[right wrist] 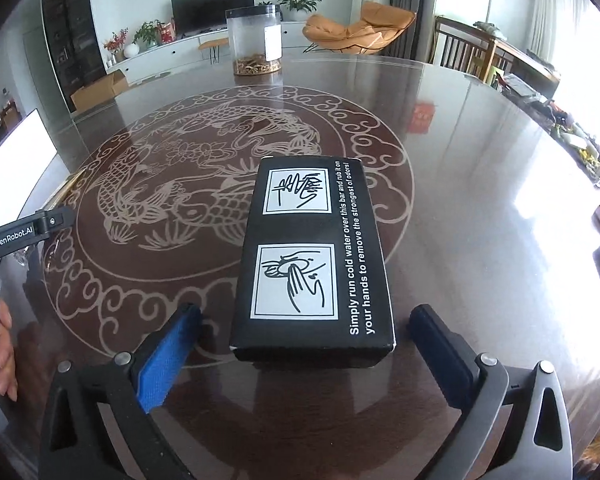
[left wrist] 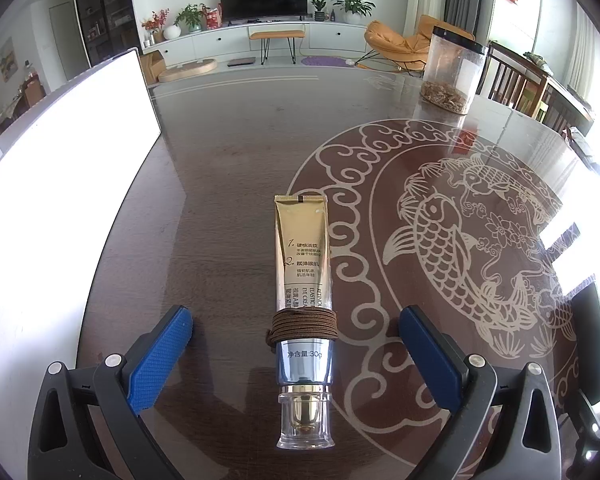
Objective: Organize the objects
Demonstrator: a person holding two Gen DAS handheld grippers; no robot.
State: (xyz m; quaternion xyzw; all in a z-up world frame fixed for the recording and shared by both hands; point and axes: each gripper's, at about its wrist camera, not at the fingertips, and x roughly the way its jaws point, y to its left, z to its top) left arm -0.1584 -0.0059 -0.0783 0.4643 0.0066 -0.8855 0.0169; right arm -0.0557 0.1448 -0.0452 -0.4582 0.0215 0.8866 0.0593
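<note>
Lying flat on the glass-topped table [left wrist: 228,152], the gold cream tube [left wrist: 303,280] runs lengthwise straight away from the left gripper [left wrist: 296,344], cap end nearest, its lower body between the wide-apart blue pads without touching either. Over by the right gripper [right wrist: 306,338], a black box [right wrist: 314,256] lies the same way, long axis pointing forward, near end between spread jaws, unclamped. Each hand is nearer its own item; closing across the short width looks likely next
</note>
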